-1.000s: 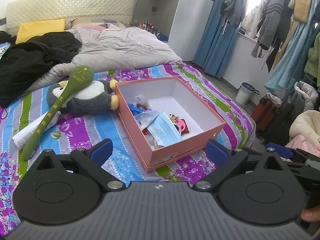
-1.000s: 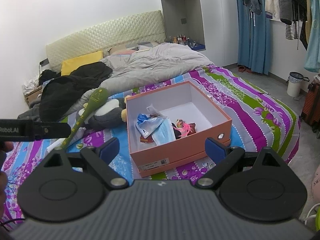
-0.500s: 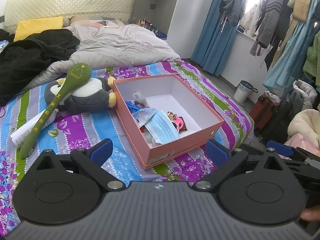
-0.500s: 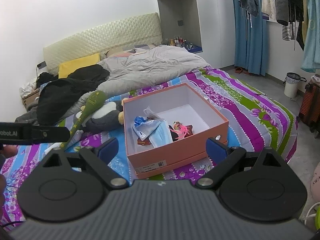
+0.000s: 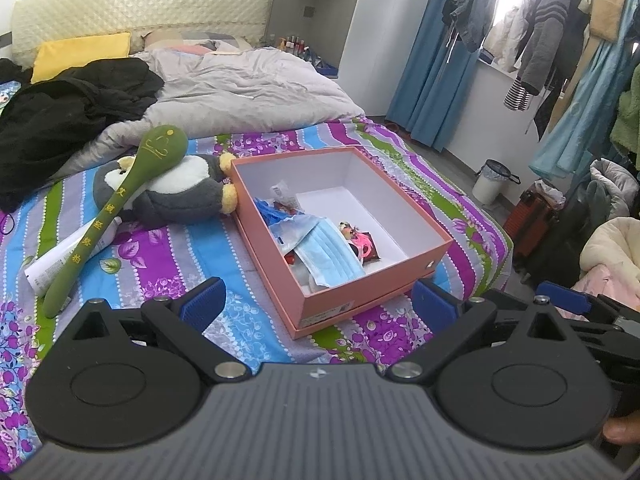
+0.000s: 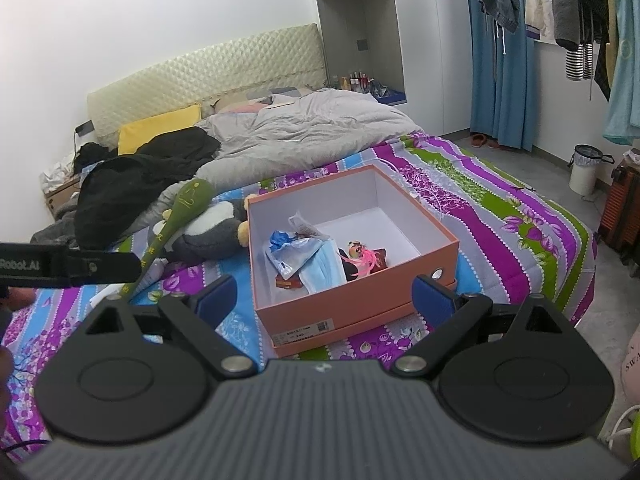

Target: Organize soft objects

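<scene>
Orange box (image 5: 372, 300) — open, lidless, white inside, sitting flat on the striped floral bedspread (image 5: 168, 248). Against the box's left inner wall: a light-blue face mask (image 5: 330, 254) lying over a clear packet (image 5: 290, 230), with blue crumpled material (image 5: 266, 208) behind it. Beside the mask, toward the box centre, a small doll with pink hair (image 5: 360, 240) lies flat. Outside, touching the box's left wall: a grey-and-white plush penguin (image 5: 176, 196) on its back, yellow feet at the box. A green long-handled soft mallet (image 5: 120, 200) with yellow characters rests diagonally across the penguin — head uppermost, handle end on the bedspread.
</scene>
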Action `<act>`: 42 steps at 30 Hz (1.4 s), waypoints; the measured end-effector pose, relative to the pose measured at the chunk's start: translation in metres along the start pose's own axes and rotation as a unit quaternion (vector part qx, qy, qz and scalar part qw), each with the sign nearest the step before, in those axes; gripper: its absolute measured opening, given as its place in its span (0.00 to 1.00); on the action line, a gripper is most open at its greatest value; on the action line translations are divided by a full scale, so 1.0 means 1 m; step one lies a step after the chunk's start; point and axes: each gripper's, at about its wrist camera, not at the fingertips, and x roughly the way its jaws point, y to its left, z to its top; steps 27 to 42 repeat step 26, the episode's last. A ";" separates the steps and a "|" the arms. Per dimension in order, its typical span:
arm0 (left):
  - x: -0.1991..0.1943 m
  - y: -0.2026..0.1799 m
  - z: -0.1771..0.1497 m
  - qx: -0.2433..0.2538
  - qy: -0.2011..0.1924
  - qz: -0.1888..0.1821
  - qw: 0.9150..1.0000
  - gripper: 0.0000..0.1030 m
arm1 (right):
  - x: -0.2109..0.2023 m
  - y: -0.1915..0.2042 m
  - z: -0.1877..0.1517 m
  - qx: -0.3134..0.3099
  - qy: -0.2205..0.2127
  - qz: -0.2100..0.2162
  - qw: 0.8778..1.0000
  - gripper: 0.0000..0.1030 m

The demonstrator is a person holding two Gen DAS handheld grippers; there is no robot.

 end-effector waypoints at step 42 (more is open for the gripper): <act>-0.001 -0.001 -0.001 -0.001 -0.003 0.000 1.000 0.98 | 0.000 0.003 0.001 -0.002 0.000 0.001 1.000 0.93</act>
